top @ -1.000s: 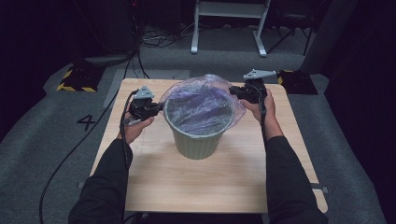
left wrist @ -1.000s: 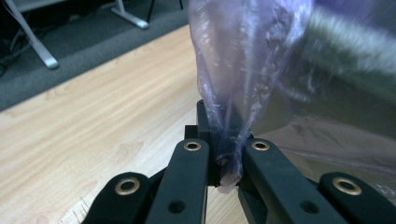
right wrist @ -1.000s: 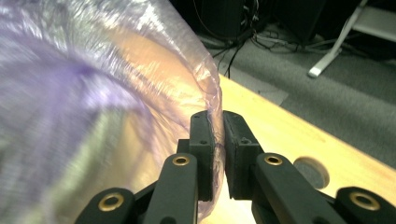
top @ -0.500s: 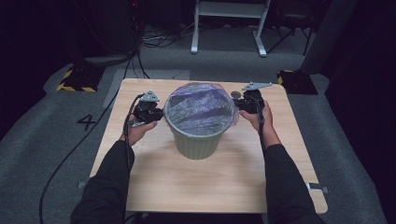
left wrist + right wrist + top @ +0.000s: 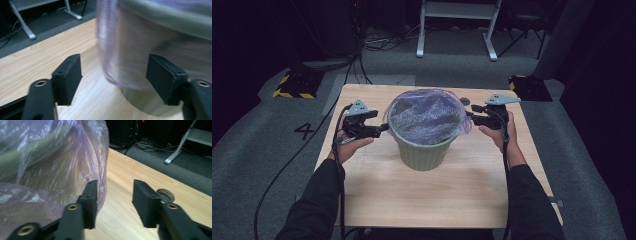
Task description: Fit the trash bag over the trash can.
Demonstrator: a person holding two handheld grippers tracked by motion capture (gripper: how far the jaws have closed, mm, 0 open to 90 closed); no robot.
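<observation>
At a pale wooden table (image 5: 377, 200), a green ribbed bin (image 5: 422, 150) stands near the middle of the top, its mouth lined with a thin purple plastic bag (image 5: 427, 117) whose edge folds down over the rim. I hold a gripper on either side of it. My left gripper (image 5: 382, 129) sits just beside the bin's left rim; its jaws have just been opening and now stand wide, and in the left gripper view the hanging bag edge (image 5: 107, 55) falls in the gap between them without either pad pressing on it. My right gripper (image 5: 471, 116) sits at the bin's right rim; its jaws have also just been opening and stand apart, the bag (image 5: 50, 157) brushing the outer side of one jaw, bare tabletop between them. A small round disc (image 5: 165, 194) lies on the table just beyond.
</observation>
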